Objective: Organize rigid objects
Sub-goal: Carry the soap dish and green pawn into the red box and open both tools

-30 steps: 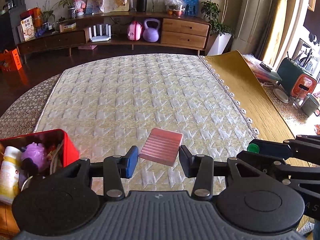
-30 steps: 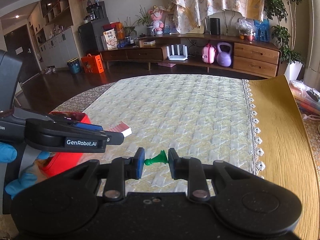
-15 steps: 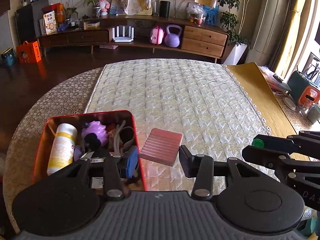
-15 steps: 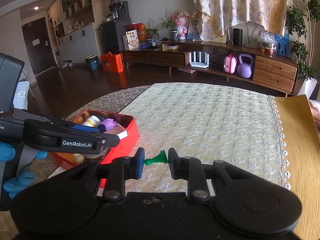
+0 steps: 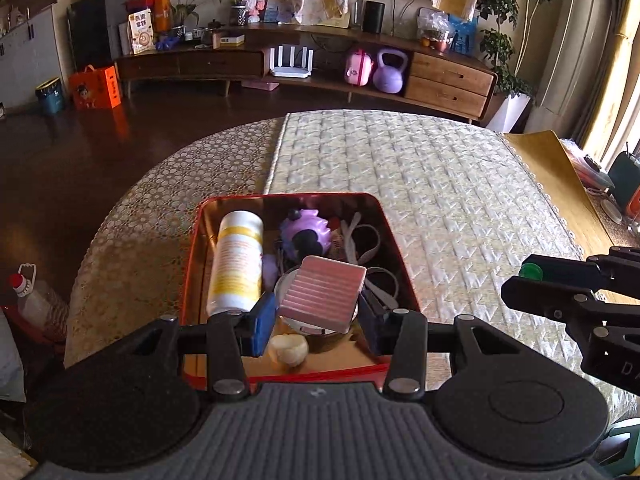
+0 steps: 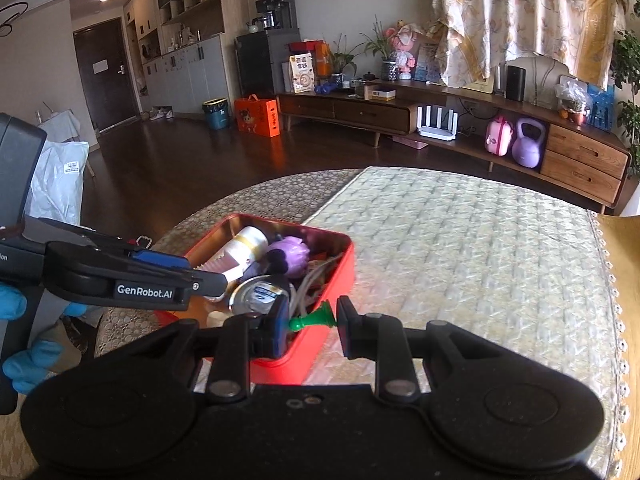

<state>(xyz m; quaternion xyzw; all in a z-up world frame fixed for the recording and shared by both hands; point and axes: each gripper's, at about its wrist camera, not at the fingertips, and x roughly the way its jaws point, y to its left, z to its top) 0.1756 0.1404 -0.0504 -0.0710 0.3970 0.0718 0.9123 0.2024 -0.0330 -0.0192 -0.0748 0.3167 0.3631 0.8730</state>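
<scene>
Two grippers ours: left gripper (image 5: pixel 318 320) clamps ribbed pink rectangular block (image 5: pixel 322 299) above glossy red metal tin (image 5: pixel 390 232) on quilted cream tablecloth (image 5: pixel 460 208); right gripper (image 6: pixel 313 326) pinches green plastic chess pawn (image 6: pixel 310 319).

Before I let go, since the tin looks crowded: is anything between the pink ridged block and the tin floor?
Yes. The pink ridged block, held in the left gripper, hangs over a round tin and white cords inside the red tin, so it would likely land on those.
</scene>
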